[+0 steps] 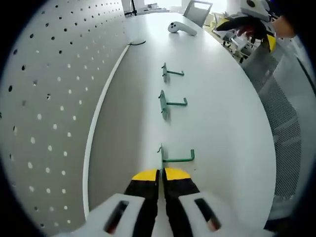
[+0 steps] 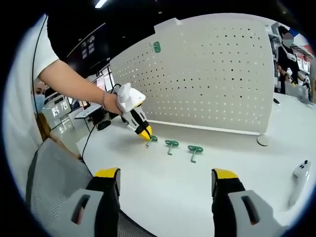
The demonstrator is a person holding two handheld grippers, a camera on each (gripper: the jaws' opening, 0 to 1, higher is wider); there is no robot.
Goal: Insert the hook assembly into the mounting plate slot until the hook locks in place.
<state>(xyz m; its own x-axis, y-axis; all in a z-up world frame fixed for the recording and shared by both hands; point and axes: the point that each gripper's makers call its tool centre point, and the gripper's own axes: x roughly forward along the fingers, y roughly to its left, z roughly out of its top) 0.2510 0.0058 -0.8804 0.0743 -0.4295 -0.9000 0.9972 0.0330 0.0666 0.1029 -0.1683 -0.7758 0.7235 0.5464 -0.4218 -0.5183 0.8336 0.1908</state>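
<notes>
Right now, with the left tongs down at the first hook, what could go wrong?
1. The left tongs look closed at the nearest hook's thin plate end; such a shallow pinch could let it twist or slip.
2. Two more hooks lie close behind; a sweep could knock them.
3. The pegboard holes are small, so misalignment may jam insertion.

Left gripper (image 1: 161, 174) jaws pressed together, tips low at the nearest hook (image 1: 174, 157), right gripper (image 2: 165, 178) jaws spread wide, held well back from it
</notes>
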